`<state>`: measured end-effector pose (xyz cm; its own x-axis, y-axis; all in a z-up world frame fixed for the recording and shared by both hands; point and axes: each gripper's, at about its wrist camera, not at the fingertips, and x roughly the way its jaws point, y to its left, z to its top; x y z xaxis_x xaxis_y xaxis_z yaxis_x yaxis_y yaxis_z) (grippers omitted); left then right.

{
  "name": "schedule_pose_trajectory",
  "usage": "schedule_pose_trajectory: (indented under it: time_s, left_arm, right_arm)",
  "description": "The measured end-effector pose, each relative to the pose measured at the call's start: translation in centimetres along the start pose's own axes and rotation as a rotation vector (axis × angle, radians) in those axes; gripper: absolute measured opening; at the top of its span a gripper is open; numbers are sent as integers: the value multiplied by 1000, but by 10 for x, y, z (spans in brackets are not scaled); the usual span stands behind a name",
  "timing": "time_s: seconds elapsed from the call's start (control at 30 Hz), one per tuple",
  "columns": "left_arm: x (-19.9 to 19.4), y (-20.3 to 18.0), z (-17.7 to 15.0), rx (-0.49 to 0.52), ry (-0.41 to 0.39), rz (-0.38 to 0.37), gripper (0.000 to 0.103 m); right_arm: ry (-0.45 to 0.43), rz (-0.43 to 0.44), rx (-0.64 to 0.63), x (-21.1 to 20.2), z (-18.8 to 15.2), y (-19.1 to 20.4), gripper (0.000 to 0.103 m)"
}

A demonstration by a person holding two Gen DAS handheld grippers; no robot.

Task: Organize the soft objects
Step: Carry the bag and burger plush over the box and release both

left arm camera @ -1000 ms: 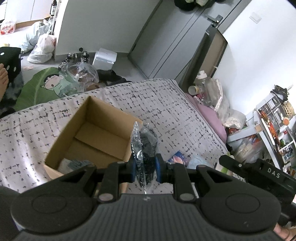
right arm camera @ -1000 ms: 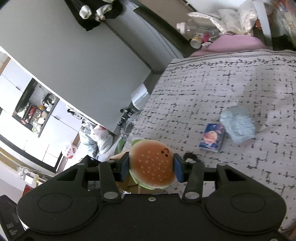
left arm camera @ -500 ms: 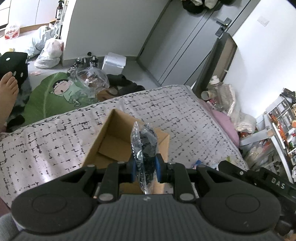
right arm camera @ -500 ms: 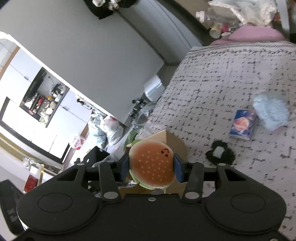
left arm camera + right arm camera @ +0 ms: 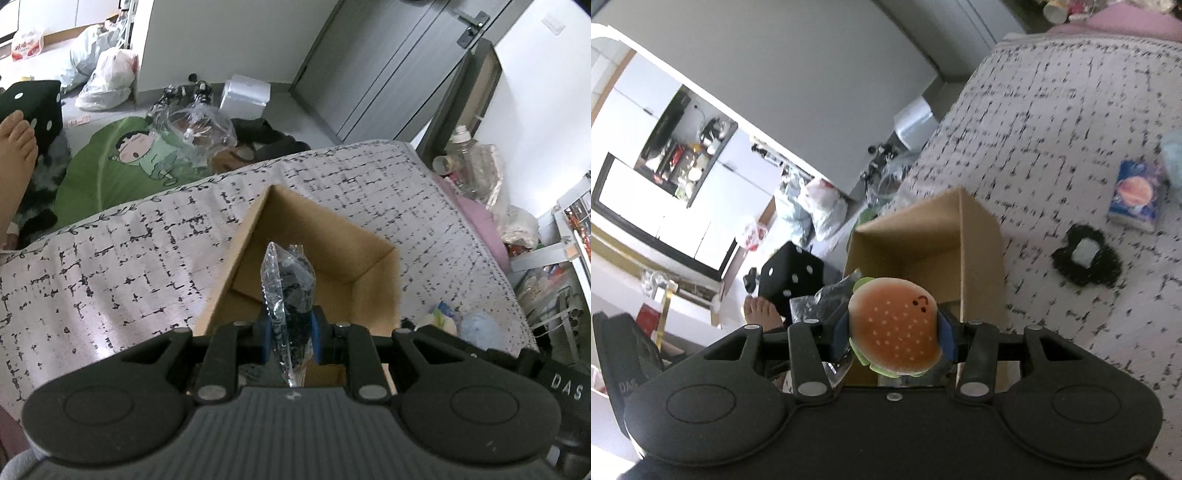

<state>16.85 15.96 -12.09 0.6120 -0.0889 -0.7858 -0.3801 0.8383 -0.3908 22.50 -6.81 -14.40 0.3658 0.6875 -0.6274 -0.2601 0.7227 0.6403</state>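
Two grippers each carry a soft thing toward the open box (image 5: 369, 273) on the bed (image 5: 110, 258), which looks like the collecting place for the task. The left gripper (image 5: 288, 332) has its fingers (image 5: 263, 338) closed on a clear bag (image 5: 286, 291) with something dark inside; the bag stands upright between the blue pads and sits in line with the box's open top, so letting go would likely drop it inside. The right gripper (image 5: 894, 341) has its fingers (image 5: 947, 336) closed on a burger plush (image 5: 895, 328), bun face toward the camera, squeezed at its sides so it cannot roll out. In the right wrist view the box (image 5: 980, 258) lies just beyond the plush, and the bag (image 5: 827, 299) shows at its left, so both grippers are near each other at the box's near side.

Both point forward and down over the bed, the left roughly level, the right view rolled sideways. Other soft things lie on the bed well apart from the box: a tissue pack (image 5: 1136, 195), a black scrunchie (image 5: 1086, 260) and a pale blue bundle (image 5: 476, 325), probably next to go.
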Motion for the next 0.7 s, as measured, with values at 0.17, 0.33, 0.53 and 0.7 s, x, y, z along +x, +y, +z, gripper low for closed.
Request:
schedule_pose_trajectory:
  time_s: [0.17,0.33,0.53,0.7]
  left_arm:
    - [14,6,2,-7,27,0,20]
    - [22,3,4,5,33,-6,20]
    - [31,-1,4,29,50,-1,20]
    - [30,-4,5,38,47,5,20]
  right_arm:
    - [36,-16,-5,11,-5,5,54]
    - [27,-65,16,8,-4,1,63]
    - [17,-90,57,0,-6,-8,68]
    - [12,-109,73,-5,-6,-11,70]
